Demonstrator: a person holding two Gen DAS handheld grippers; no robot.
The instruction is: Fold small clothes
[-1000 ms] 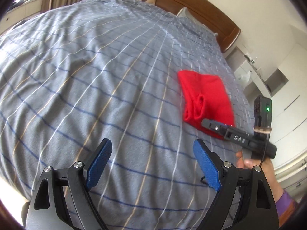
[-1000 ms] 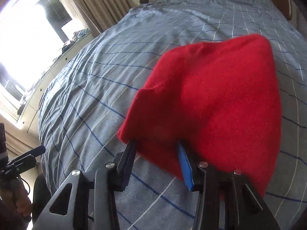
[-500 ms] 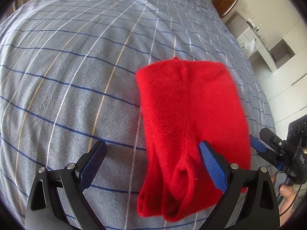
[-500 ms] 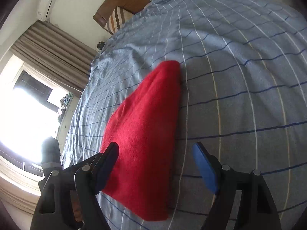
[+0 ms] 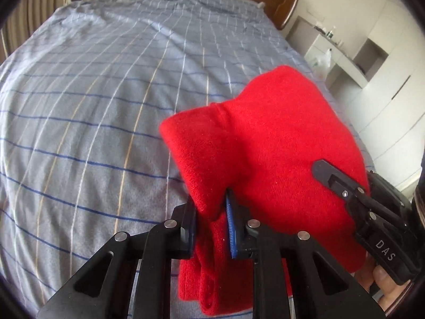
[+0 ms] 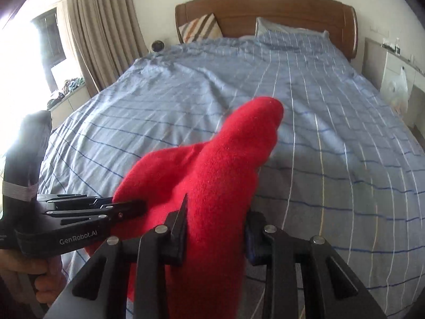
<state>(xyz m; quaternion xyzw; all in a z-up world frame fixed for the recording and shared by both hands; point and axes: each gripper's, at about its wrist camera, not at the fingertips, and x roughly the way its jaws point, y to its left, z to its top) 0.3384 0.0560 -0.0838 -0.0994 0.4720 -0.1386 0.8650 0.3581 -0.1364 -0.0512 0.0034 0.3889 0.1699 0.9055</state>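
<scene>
So both grippers have a bite on the same thing right now: a soft red knit garment (image 5: 268,143), bunched into thick folds and lifted off the bed at its near end; in the left wrist view the left gripper (image 5: 211,226) has just squeezed down and its blue-padded jaws stand narrow, pinching a rolled edge of the red knit, with more of the fabric drooping below the fingers; over on the right of that view the right gripper (image 5: 329,174) pokes in from the side with its black finger lying against the cloth. From the right wrist view the right gripper (image 6: 216,223) has also just been closing; its jaws are clamped on a fat wad of the red knit (image 6: 220,175) that fills the gap between them and humps up toward the far end of the bed; the left gripper (image 6: 132,207) comes in from the left, tips buried in the fabric's edge. Underneath is the blue-grey bedspread with thin white and dark blue check lines (image 6: 332,133); at the far end sits a wooden headboard (image 6: 265,5) with a striped pillow (image 6: 200,28) on its left.
</scene>
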